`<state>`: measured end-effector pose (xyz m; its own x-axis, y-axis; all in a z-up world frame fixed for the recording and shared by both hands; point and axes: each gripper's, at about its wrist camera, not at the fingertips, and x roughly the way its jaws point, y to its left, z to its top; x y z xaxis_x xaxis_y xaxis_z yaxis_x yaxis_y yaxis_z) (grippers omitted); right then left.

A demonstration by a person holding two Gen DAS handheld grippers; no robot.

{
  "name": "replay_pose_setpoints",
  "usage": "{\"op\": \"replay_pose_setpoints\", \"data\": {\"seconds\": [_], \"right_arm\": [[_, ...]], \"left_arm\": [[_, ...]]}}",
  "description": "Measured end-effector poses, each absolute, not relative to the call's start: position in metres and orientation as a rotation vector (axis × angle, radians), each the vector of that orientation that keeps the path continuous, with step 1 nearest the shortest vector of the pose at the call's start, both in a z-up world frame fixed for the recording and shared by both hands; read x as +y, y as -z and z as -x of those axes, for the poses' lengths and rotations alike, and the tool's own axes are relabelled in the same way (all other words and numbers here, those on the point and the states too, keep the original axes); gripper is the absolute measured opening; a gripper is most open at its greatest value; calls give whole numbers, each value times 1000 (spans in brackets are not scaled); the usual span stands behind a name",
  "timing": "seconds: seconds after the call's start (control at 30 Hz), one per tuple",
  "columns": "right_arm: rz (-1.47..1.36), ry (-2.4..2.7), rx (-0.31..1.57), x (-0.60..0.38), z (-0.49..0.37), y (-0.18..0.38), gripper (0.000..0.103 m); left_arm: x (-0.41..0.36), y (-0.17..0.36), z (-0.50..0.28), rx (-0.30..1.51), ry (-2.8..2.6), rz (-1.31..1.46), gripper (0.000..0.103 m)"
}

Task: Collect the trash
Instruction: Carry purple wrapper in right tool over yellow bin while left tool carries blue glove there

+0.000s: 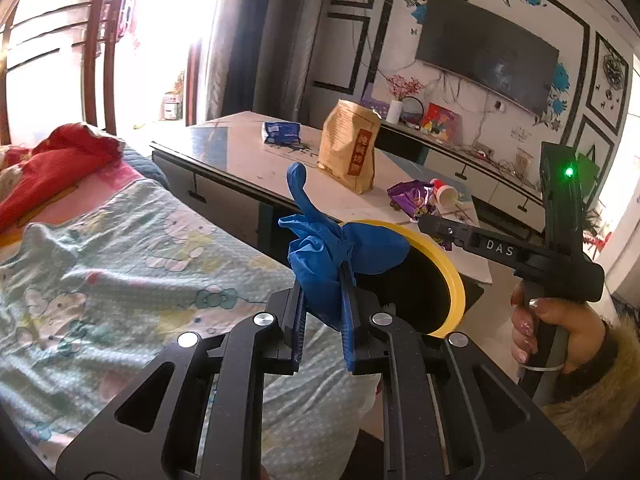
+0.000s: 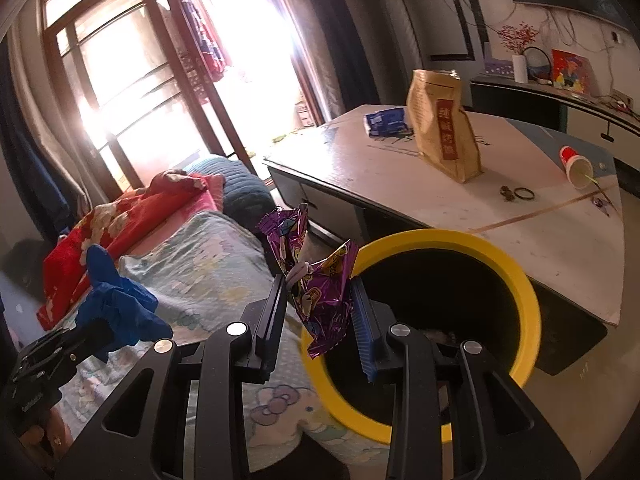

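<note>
While both grippers carry trash, left gripper (image 1: 322,312) pinches one blue glove (image 1: 320,256) at frame centre, just left of the one yellow-rimmed bin (image 1: 452,276). Right gripper (image 2: 320,312) clamps one purple wrapper (image 2: 316,280) over the bin's left rim. Table (image 2: 400,176), upper right, holds one brown bag (image 2: 444,136), one blue packet (image 2: 386,120), one tipped paper cup (image 2: 576,166).

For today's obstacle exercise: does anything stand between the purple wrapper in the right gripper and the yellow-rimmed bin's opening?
Nothing visible does. The purple wrapper hangs at the yellow-rimmed bin edge, whose mouth is open; the blue glove is off to the side.
</note>
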<state>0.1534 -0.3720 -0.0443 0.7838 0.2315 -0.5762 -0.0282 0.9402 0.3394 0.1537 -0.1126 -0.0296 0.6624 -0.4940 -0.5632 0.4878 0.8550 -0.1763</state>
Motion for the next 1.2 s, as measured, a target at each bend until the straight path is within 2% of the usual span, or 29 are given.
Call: {"op": "replay_pose_setpoints", "data": {"seconds": [1.2], "right_arm": [[-448,29,745,-451,-144,103,33]], "left_arm": [[-215,66,-194,715,649,-95,10]]}}
